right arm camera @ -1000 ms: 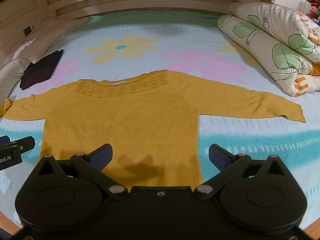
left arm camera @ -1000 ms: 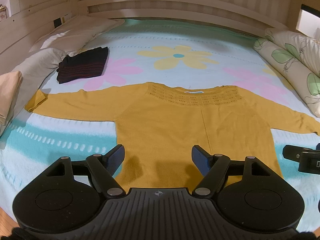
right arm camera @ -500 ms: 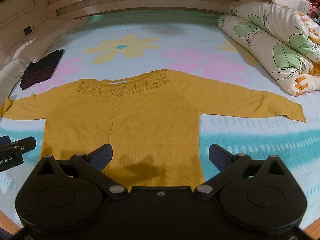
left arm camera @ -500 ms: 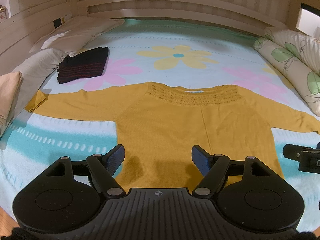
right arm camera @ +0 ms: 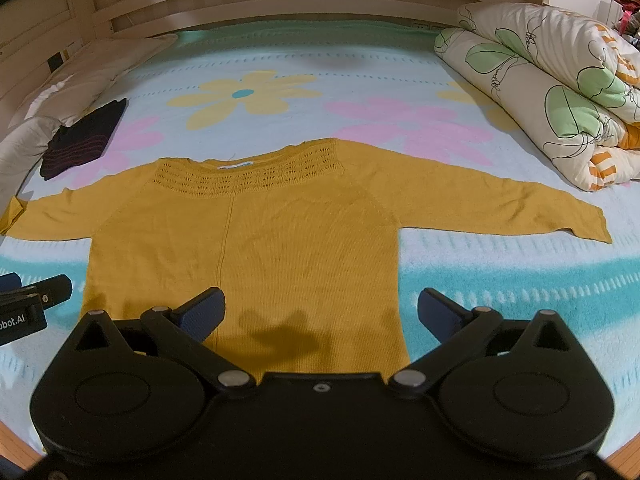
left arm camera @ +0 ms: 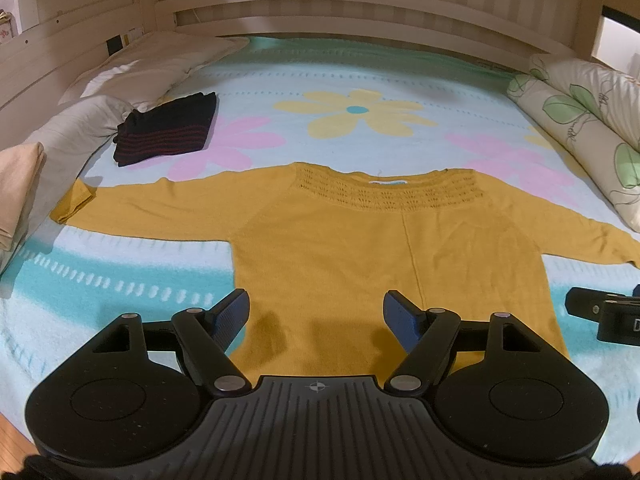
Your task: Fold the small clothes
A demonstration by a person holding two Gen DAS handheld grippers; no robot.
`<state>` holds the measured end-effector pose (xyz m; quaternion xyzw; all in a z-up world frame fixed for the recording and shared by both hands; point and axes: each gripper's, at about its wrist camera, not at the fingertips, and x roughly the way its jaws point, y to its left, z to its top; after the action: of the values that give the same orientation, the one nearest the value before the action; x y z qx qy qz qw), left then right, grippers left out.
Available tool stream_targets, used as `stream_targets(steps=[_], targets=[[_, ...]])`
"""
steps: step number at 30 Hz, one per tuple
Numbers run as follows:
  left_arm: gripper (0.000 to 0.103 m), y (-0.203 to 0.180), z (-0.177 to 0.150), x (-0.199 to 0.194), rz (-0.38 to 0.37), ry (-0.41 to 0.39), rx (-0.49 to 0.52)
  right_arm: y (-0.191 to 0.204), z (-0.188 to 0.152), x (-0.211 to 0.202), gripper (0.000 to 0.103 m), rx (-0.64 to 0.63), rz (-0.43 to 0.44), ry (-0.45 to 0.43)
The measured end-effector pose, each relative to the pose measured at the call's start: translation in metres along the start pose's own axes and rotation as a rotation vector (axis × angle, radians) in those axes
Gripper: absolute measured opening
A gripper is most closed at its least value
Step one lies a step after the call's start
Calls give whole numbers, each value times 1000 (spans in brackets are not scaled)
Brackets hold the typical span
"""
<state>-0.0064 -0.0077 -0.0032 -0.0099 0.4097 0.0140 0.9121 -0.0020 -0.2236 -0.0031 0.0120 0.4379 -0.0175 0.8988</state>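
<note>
My mustard sweater lies flat and unfolded on the bed; a dark striped garment is already folded; both jaws spread, empty

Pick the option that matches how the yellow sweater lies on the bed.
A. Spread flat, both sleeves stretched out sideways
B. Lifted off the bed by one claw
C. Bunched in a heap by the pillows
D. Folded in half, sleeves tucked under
A: the yellow sweater lies flat on the bed with a sleeve out to each side, and both the left claw and right claw are open and empty.
</note>
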Motion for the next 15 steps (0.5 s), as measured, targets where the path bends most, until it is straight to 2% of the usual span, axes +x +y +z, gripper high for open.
stream_targets(steps=[15], targets=[[73,1,0,9,3,24,-6,5,4,3,102,20,7,8]])
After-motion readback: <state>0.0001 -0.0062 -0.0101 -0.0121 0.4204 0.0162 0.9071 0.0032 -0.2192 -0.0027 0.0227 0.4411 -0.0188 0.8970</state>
